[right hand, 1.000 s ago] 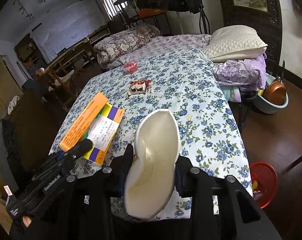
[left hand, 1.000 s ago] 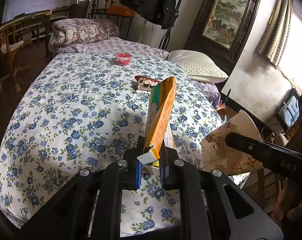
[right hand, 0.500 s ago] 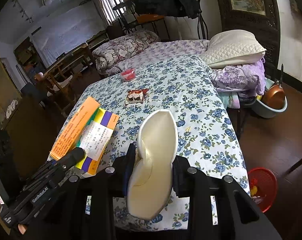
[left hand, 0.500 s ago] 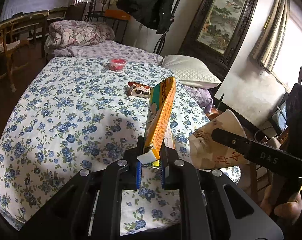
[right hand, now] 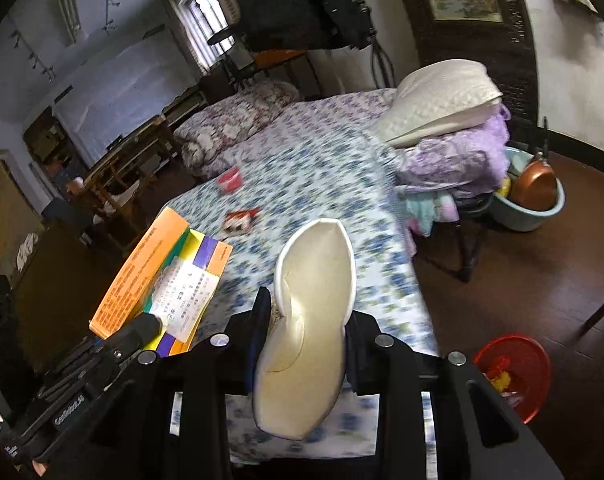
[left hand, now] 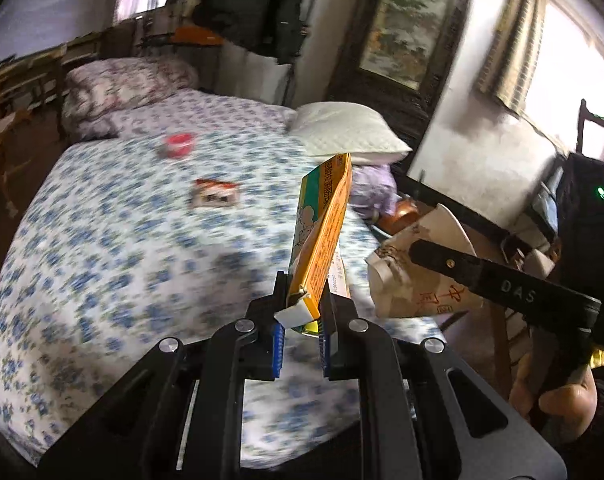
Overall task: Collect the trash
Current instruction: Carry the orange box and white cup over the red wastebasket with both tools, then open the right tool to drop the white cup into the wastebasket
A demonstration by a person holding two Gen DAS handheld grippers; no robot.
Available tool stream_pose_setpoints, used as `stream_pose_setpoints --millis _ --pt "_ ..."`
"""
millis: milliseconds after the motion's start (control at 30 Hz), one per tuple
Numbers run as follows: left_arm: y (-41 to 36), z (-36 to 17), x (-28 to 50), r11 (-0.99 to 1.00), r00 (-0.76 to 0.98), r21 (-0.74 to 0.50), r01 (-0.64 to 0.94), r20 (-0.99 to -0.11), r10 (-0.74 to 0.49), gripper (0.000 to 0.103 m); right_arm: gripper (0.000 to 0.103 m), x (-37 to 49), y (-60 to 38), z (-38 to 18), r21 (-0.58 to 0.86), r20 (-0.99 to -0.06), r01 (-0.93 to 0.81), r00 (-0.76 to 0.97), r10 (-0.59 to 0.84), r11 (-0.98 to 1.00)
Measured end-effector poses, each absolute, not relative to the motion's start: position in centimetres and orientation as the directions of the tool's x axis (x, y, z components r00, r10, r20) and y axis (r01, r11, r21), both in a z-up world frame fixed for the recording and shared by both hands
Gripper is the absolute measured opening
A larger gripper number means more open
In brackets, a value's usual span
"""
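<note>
My left gripper (left hand: 300, 334) is shut on a flat orange and yellow box (left hand: 321, 236), which stands upright above the bed; the box also shows in the right wrist view (right hand: 162, 276). My right gripper (right hand: 305, 344) is shut on a squashed white paper cup (right hand: 309, 320), also seen printed brown in the left wrist view (left hand: 413, 272). A red-and-white snack wrapper (left hand: 216, 196) and a small red cup (left hand: 178, 145) lie on the floral bedspread (left hand: 122, 240). A red bin (right hand: 511, 370) with trash stands on the floor at the right.
A white pillow (right hand: 441, 100) lies on purple bedding (right hand: 453, 160) at the bed's right. A blue basin (right hand: 533, 208) with a copper pot stands on the dark wood floor. Wooden chairs (left hand: 2, 120) stand left of the bed. A dark coat (right hand: 294, 4) hangs at the back.
Both grippers have pulled back and swung right with their loads. The bed has slid left and the floor with the red bin shows more. The view is motion-blurred.
</note>
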State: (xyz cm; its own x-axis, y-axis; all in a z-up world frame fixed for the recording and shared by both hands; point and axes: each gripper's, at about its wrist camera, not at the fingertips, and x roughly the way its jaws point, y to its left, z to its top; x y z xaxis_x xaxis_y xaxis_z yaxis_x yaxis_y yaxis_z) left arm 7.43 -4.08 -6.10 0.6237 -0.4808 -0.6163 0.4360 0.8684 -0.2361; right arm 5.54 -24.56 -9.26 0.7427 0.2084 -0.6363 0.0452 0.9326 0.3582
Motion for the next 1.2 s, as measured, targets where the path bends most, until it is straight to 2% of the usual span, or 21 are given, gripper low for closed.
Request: stream_pose_setpoints --millis 233,533,700,867,1000,1200 --pt "-13.5 -6.2 7.4 0.783 0.522 -0.222 0.581 -0.635 -0.569 0.015 0.033 2.5 -32.7 -9.7 0.292 -0.664 0.159 0.744 0.080 0.943" --pt "-27.6 -10.0 8.4 0.715 0.392 -0.213 0.666 -0.715 -0.578 0.015 0.033 -0.9 -44.0 -18.0 0.270 -0.768 0.390 0.639 -0.047 0.880" --pt "-34.3 -13.8 9.1 0.707 0.333 -0.212 0.675 -0.767 -0.548 0.015 0.033 -0.9 -48.6 -26.1 0.294 -0.835 0.484 0.549 -0.025 0.824" --pt "-38.5 -19.1 9.8 0.715 0.253 -0.224 0.662 -0.831 -0.496 0.015 0.033 -0.1 -50.5 -33.7 0.349 -0.881 0.537 0.468 0.072 0.768" --pt "-39.3 -23.6 9.5 0.709 0.185 -0.235 0.665 -0.868 -0.462 0.015 0.033 -0.5 -50.6 -36.5 0.344 -0.895 0.550 0.437 0.088 0.761" --pt "-38.8 -26.6 10.6 0.738 0.169 -0.209 0.642 -0.900 -0.402 0.015 0.034 -0.1 -50.6 -38.2 0.328 -0.906 0.558 0.414 0.087 0.762"
